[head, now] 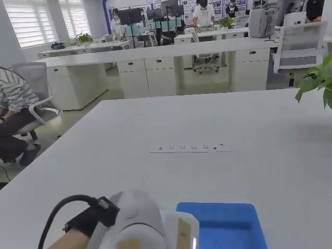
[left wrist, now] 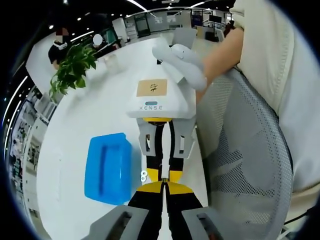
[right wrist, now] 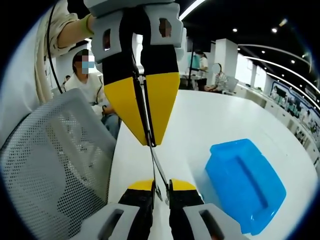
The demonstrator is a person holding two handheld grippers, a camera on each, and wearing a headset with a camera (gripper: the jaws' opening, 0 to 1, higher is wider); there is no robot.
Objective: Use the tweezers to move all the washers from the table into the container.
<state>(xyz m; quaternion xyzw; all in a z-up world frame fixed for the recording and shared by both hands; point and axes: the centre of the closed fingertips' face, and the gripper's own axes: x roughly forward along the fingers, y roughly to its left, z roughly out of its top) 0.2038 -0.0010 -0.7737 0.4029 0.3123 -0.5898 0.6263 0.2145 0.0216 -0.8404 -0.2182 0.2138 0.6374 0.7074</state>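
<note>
Several small washers (head: 189, 148) lie in a row at the middle of the white table (head: 259, 135). A blue container (head: 224, 224) sits at the near edge, also seen in the gripper views (left wrist: 107, 167) (right wrist: 245, 182). Thin metal tweezers (right wrist: 156, 167) run between the two grippers, which face each other tip to tip beside the container. My left gripper (left wrist: 162, 186) is shut on one end. My right gripper (right wrist: 161, 190) is shut on the other end. In the head view the white body of a gripper (head: 142, 223) is at the bottom left of the container.
A grey mesh chair (left wrist: 250, 165) stands close to the table edge beside the grippers. A potted plant (head: 317, 80) reaches over the far right of the table. Desks, chairs and people fill the room beyond the table.
</note>
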